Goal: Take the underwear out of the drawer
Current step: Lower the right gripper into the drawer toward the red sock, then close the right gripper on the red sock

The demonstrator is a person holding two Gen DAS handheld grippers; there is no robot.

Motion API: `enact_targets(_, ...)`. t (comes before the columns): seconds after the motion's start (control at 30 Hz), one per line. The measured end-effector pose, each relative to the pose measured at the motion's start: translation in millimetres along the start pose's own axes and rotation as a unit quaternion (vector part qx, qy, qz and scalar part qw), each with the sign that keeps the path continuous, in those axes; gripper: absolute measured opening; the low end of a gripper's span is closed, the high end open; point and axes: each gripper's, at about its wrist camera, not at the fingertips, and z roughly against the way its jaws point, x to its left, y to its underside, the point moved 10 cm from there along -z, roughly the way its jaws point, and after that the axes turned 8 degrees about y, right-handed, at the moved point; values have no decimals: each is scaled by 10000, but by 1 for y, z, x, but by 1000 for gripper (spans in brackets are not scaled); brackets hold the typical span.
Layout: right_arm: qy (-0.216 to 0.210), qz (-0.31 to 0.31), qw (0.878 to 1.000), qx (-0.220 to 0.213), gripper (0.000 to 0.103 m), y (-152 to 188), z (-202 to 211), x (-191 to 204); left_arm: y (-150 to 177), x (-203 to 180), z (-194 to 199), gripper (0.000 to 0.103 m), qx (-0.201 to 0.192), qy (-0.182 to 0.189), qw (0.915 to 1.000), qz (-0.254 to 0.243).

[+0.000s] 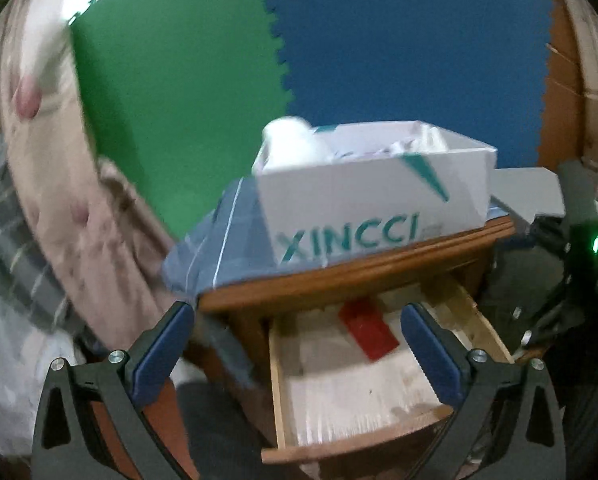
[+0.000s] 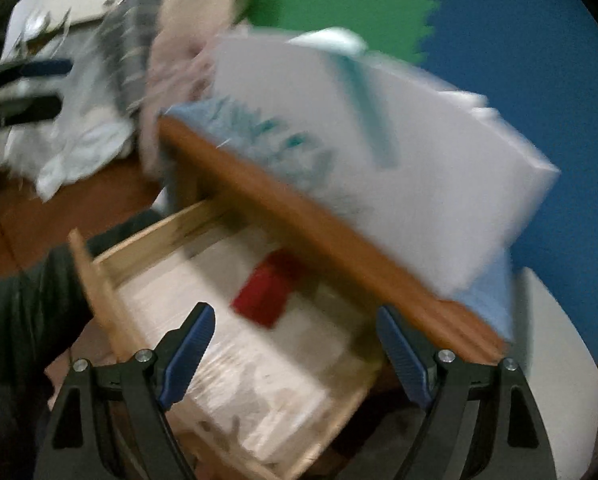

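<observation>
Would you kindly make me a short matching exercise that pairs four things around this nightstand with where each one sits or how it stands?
Things:
1. red folded garment
2. white box
3. drawer
4. left tongs

Places or states:
A. on top of the nightstand, on a blue cloth
B. pulled out below the wooden top
C. lying on the drawer's pale bottom, toward the back
D. open and holding nothing, in front of the drawer

Pairs: 1-C, 2-A, 3-B, 4-D
</observation>
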Motion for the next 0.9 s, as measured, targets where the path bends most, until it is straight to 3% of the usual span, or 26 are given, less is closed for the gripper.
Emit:
enact_targets(0.2, -607, -414, 9936, 863, 85, -1, -66, 55, 34, 31, -11, 103, 366, -220, 9979, 478)
enact_targets(0.3, -27, 590, 9954, 753, 85, -7, -99, 72, 44, 41, -9, 103, 406, -245, 9972, 578)
enact_targets(0.37, 209, 1322, 9884, 717, 85, -5, -117, 84, 52, 47, -8, 103, 467, -268, 9968, 598)
enact_targets(0.5, 253, 1545, 9818, 1080, 85, 7, -160, 92, 71, 60, -11, 103, 659, -350, 9946, 726)
enact_targets(0.57, 421, 1755, 9801, 828, 85, 4, -170, 93, 82, 65, -14, 103, 784, -382, 9929, 805)
enact_targets(0.73, 607, 3087, 9480, 481, 85, 26, -192, 119, 101, 72, -27, 103, 1046, -401, 9905, 799)
enact_targets(0.8, 600, 3215, 9442, 388, 85, 31, -200, 124, 106, 71, -34, 103, 1135, -348, 9892, 855)
enact_targets(0.9, 801, 2897, 9527, 452, 85, 29, -215, 110, 114, 63, -45, 103, 1323, -253, 9876, 801)
